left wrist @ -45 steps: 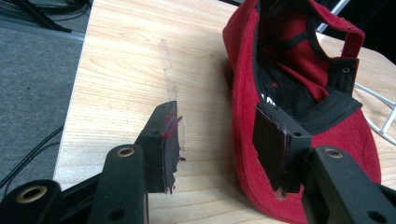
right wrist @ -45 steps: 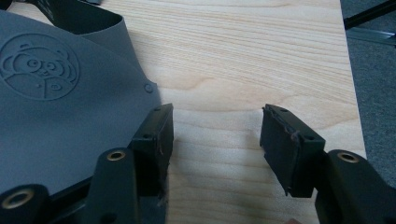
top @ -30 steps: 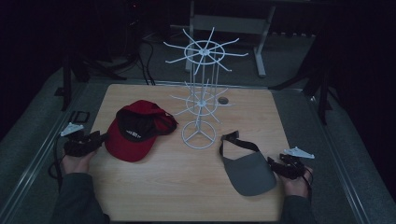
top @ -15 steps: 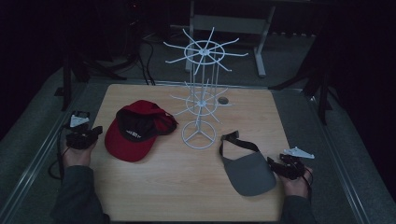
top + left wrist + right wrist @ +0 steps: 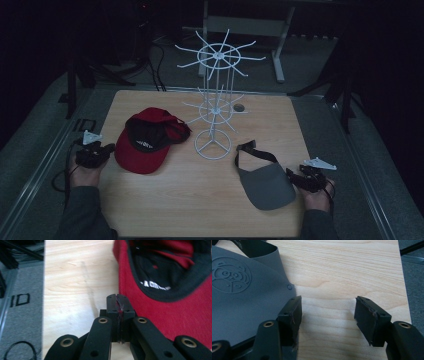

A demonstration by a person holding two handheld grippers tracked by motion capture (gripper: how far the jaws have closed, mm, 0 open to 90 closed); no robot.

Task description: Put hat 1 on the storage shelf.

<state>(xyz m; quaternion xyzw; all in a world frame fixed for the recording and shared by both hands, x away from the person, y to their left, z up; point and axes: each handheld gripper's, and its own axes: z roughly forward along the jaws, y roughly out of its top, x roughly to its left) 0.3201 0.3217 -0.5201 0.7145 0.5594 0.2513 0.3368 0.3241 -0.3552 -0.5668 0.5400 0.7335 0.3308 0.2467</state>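
**Overhead, two hand-held grippers at rest beside headwear on the table**

The light wood table (image 5: pixel 200 200) carried three items: one red cap (image 5: pixel 147 142), one grey visor (image 5: pixel 267 182) and one white wire display stand (image 5: pixel 214 100). No containers were seen.

The red cap lay upside down at the left of the table, its dark lining facing up and its brim toward the person. White lettering ran across the lining; in the left gripper view the cap (image 5: pixel 175 302) showed a strip of that print, too blurred and cropped to read. The stand stood upright on a ring base near the table's centre, with two tiers of radiating arms, all bare. The grey visor lay flat at the right front, its dark strap looped toward the stand. In the right gripper view the visor (image 5: pixel 242 297) bore an embossed round emblem of a bear-like face; no wording could be made out.

The left hand-held gripper (image 5: pixel 95 152) sat at the table's left edge, just beside the cap's brim. Its jaws were pressed fully together with nothing between them, as the left gripper view (image 5: pixel 117 306) confirmed.

The right hand-held gripper (image 5: pixel 305 179) sat at the right front edge, just beside the visor. Its jaws stood wide apart over bare wood (image 5: pixel 328 310), one jaw alongside the visor's edge, nothing grasped.

A marking reading "ID" was visible on the grey floor (image 5: pixel 22 300) left of the table.
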